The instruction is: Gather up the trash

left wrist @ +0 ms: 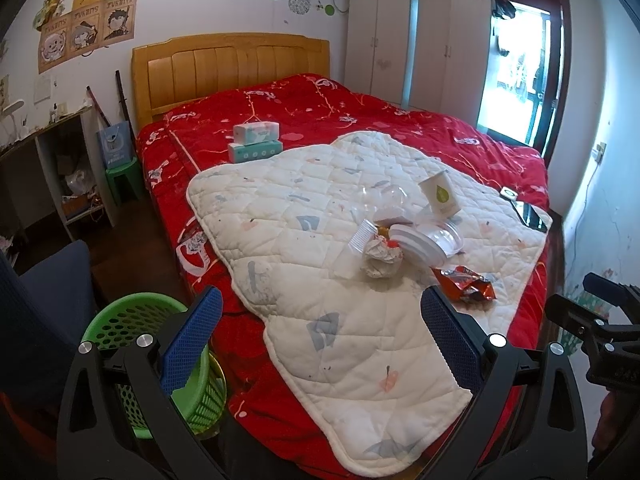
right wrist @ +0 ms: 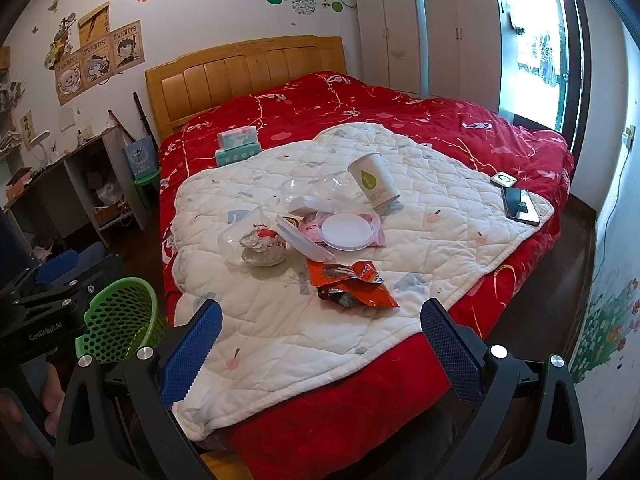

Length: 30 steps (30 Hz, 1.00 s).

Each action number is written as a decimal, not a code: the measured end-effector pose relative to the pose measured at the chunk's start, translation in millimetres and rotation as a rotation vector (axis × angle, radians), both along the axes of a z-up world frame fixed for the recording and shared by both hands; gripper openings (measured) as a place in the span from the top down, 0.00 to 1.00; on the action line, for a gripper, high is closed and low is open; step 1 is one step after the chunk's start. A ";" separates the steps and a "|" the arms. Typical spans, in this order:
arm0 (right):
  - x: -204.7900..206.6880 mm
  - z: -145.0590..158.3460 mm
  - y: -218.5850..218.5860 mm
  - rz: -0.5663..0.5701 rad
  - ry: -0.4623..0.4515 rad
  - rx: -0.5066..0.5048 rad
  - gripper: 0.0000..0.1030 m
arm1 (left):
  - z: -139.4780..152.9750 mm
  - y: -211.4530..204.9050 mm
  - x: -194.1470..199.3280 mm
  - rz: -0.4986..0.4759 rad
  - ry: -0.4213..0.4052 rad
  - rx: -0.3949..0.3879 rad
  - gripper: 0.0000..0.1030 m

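Trash lies on a white quilted pad (left wrist: 304, 216) (right wrist: 256, 320) on the red bed: an orange snack wrapper (left wrist: 466, 284) (right wrist: 350, 282), a crumpled paper ball (left wrist: 380, 258) (right wrist: 262, 248), a white paper cup (left wrist: 440, 196) (right wrist: 372, 184), white plastic lids (left wrist: 420, 242) (right wrist: 346, 230) and clear plastic cups (left wrist: 384, 196) (right wrist: 308, 188). A green mesh basket (left wrist: 136, 322) (right wrist: 116, 320) stands on the floor at the bed's near left corner. My left gripper (left wrist: 320, 332) is open and empty above the bed's near edge. My right gripper (right wrist: 320, 340) is open and empty, short of the wrapper.
Two tissue boxes (left wrist: 256, 142) (right wrist: 238, 144) sit stacked on the red cover (left wrist: 320, 108) near the wooden headboard (left wrist: 232, 68). A phone (right wrist: 520, 204) and a small white device (right wrist: 503, 179) lie at the pad's right corner. A desk (left wrist: 52, 168) and a blue chair (left wrist: 44, 304) stand left.
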State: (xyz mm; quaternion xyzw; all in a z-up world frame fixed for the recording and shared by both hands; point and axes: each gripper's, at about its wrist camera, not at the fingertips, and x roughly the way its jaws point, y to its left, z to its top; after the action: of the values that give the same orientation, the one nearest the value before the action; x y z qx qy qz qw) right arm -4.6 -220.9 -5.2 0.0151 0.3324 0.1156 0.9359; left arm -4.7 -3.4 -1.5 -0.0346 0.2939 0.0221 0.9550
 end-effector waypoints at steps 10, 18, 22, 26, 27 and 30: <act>0.8 -0.9 -0.5 0.002 0.004 0.002 0.07 | -5.8 -2.2 -0.6 -0.001 0.008 -0.010 0.05; 3.2 -3.9 -1.7 0.001 0.010 0.002 0.07 | -6.0 -0.6 2.9 -0.003 0.020 -0.017 0.05; 4.9 -7.0 -3.0 -0.001 0.015 0.004 0.07 | -5.3 -0.5 6.4 -0.007 0.027 -0.020 0.05; 5.9 -7.3 -2.7 0.003 0.018 0.007 0.07 | -5.2 -1.4 10.2 -0.011 0.031 -0.016 0.05; 6.0 -7.2 -2.6 0.003 0.018 0.007 0.07 | -5.1 -1.6 11.3 -0.012 0.033 -0.017 0.05; 6.1 -8.0 -3.2 0.003 0.019 0.006 0.07 | -5.6 -1.8 11.7 -0.012 0.035 -0.019 0.05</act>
State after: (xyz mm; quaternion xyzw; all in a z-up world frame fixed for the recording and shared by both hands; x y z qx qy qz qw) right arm 1.5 -224.1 -13.2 0.0184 0.3409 0.1177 0.9325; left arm 7.0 -5.2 -7.1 -0.0415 0.3108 0.0144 0.9495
